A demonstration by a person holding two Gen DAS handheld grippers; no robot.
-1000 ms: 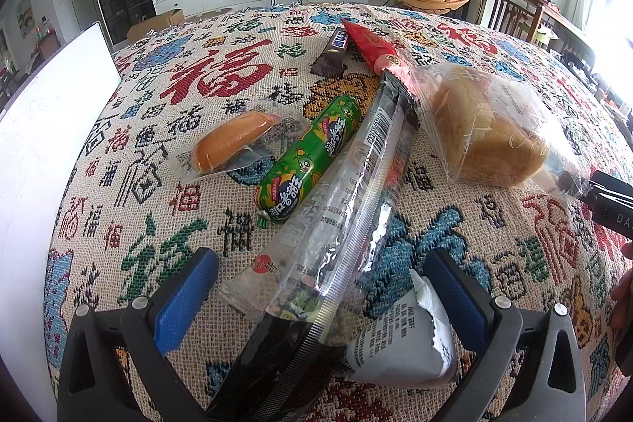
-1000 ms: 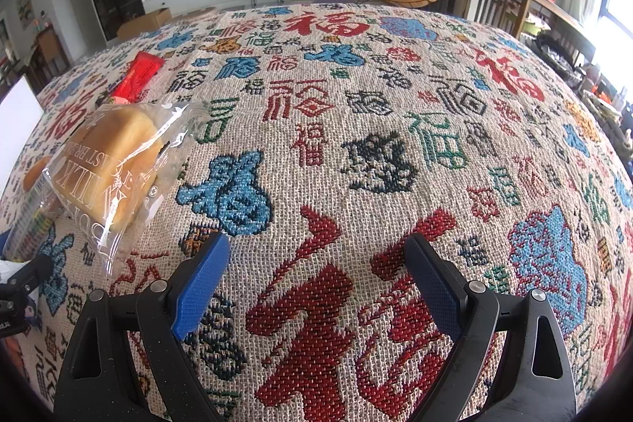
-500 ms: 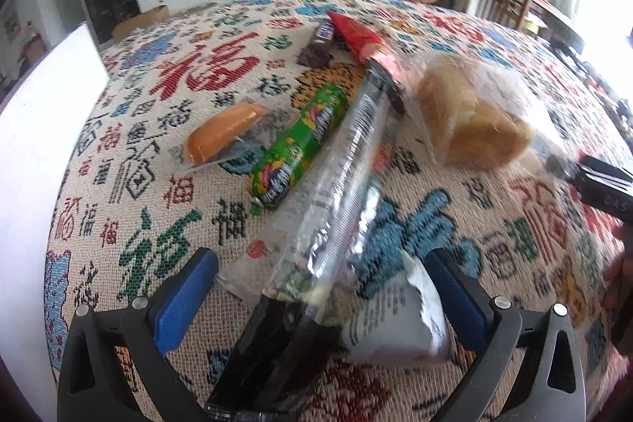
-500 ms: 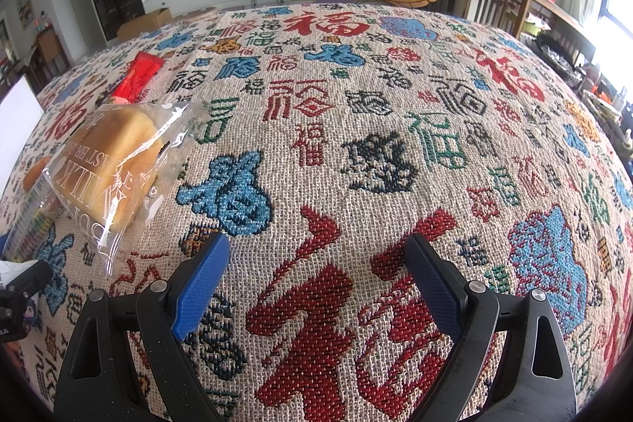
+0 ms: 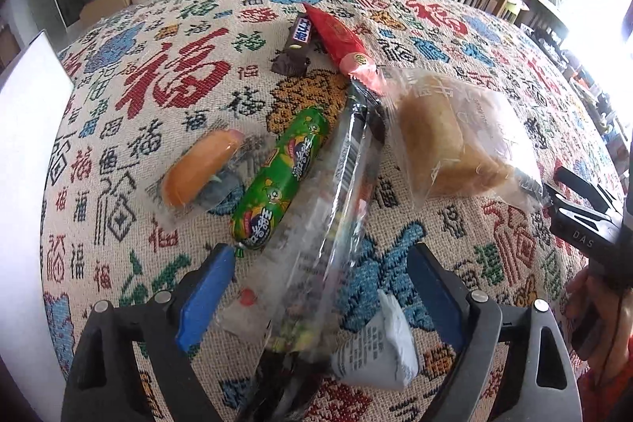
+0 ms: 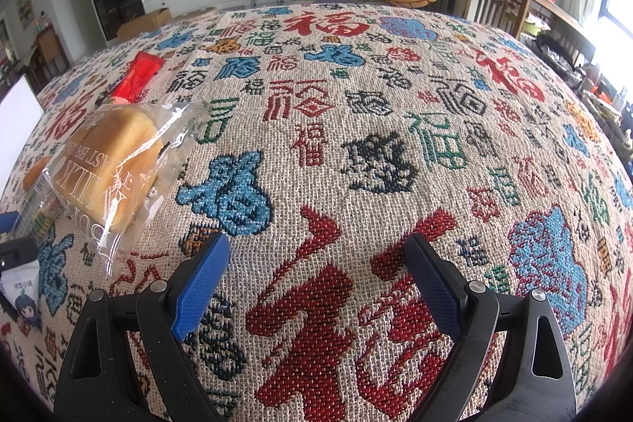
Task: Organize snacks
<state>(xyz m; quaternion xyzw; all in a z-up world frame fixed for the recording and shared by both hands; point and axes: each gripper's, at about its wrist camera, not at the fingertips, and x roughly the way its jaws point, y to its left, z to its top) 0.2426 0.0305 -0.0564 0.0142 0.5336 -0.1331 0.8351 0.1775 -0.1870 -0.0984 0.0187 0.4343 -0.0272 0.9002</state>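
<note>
The left gripper (image 5: pixel 316 297) straddles the near end of a long clear pack (image 5: pixel 328 208) that runs away from it across the patterned cloth (image 5: pixel 178 82); its jaws are closing, the pack lies between them, and the blue pads do not yet press on it. The pack looks light and floppy, a crinkly film sleeve with loose coloured bits inside and a stiffer black seam strip along it. Slick film will likely slide, and a hold at one end would let the rest droop, so a grip nearer the middle, across the width, seems safer. A small white packet (image 5: pixel 376 347) lies just beside the right pad and could be caught by mistake. Beside the pack lie a green sausage tube (image 5: pixel 283 178), firm and round and apt to roll, and a bun (image 5: pixel 201 167) in film, soft and easily squashed. The bagged bread (image 5: pixel 455 145) on the other side is soft too; its loose bag corner is the kinder place to pinch. Farther off are a chocolate bar (image 5: pixel 296 44) and a red packet (image 5: pixel 340 38). No bin or tray for the snacks is in view; a white board (image 5: pixel 23 161) stands at the left edge. The right gripper (image 6: pixel 316 281) hangs over bare cloth, fingers wide apart and empty.
</note>
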